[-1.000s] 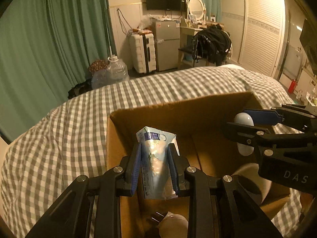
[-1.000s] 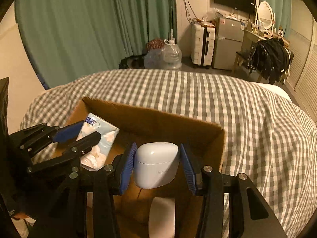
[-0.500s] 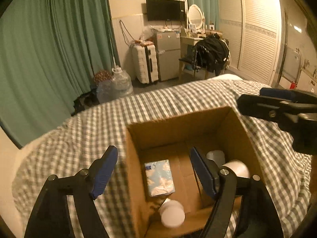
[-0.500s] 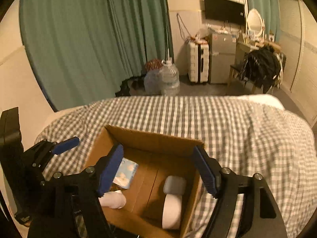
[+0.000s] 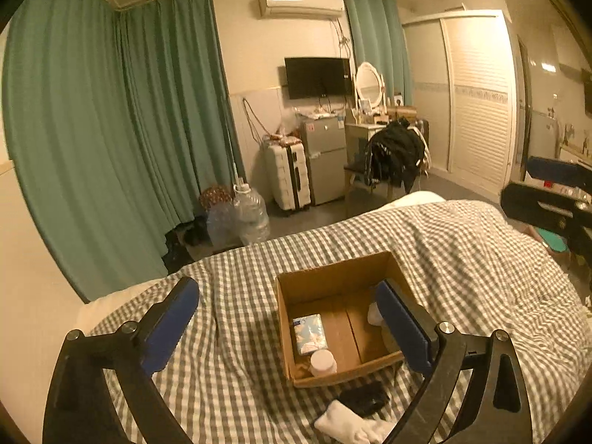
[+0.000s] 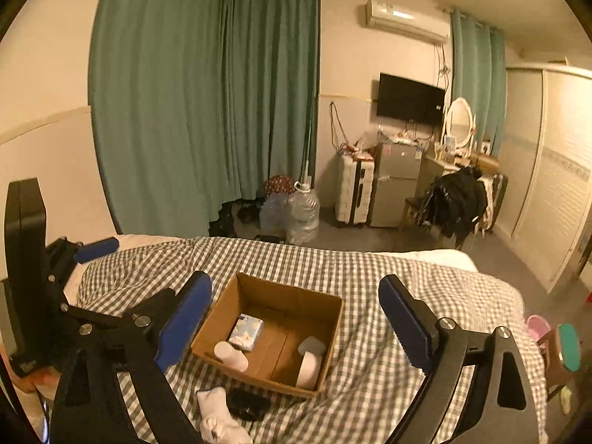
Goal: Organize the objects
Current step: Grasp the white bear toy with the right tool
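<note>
An open cardboard box (image 5: 333, 277) (image 6: 273, 286) sits on the checked bedspread. In it lie a blue tissue pack (image 5: 310, 333) (image 6: 246, 331), a white bottle (image 5: 323, 362) (image 6: 231, 355), a white earbud case (image 6: 312, 345) (image 5: 374, 312) and a white roll (image 6: 309, 370). My left gripper (image 5: 288, 327) is open and empty, high above the box. My right gripper (image 6: 294, 327) is open and empty, also well above the box. The right gripper shows at the right edge of the left wrist view (image 5: 547, 188).
A white sock (image 5: 347, 423) (image 6: 218, 418) and a black item (image 5: 364, 397) (image 6: 248, 403) lie on the bedspread (image 5: 462, 259) in front of the box. Beyond the bed are water jugs (image 5: 251, 214), a suitcase, a small fridge and a chair with clothes.
Both grippers opened and dropped the tissue pack and the earbud case into the box. Both then rose and pulled back, so the box looks smaller.
</note>
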`<state>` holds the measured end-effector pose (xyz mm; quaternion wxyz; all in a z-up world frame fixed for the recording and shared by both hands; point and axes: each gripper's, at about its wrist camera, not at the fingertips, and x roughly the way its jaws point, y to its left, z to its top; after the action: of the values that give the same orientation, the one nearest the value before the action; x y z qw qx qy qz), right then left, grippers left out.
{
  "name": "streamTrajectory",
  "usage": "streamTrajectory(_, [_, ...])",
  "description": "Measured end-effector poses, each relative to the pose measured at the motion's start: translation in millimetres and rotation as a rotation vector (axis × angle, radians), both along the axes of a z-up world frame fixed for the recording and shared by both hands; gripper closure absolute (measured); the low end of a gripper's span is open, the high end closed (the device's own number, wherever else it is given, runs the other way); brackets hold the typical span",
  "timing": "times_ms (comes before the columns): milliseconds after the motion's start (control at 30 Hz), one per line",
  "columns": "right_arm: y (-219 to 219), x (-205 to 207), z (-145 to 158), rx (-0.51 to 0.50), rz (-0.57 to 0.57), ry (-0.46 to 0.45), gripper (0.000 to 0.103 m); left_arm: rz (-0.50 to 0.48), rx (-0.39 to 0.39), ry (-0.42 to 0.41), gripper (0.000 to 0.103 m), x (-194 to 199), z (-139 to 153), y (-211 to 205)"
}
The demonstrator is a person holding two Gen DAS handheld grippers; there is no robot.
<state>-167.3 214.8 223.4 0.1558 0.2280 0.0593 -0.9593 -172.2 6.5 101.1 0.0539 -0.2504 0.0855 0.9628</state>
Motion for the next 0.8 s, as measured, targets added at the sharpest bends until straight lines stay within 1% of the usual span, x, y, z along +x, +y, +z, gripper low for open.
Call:
streamTrajectory(133, [2,36,7,0.02,0.002,0.014,0.011,0.013,0.046,0.01,0.004,28,9,-13])
streamTrajectory(233, [4,61,5,0.03,0.006,0.017,0.011,0.032,0.054,0.019,0.004,50,8,-23])
streamTrajectory(367, [8,91,-12,0.031,0.023,-0.002,0.011,0.059,0.062,0.02,0.004,78,-4,-32])
streamTrajectory(467, [11,104,-35,0.021,0.028,-0.05,0.011,0.07,0.064,0.011,0.004,94,-21,-35])
streamTrajectory(600, [7,109,-79,0.043,0.041,-0.125,0.011,0.092,0.047,-0.032,0.004,109,-64,-35])
streamTrajectory(700, [0,110,-122,0.07,0.048,-0.193,0.011,0.111,0.035,-0.087,0.004,112,-101,-32])
streamTrajectory(800, [-5,107,-165,0.077,0.056,-0.277,0.011,0.131,0.006,-0.152,0.004,112,-147,-26])
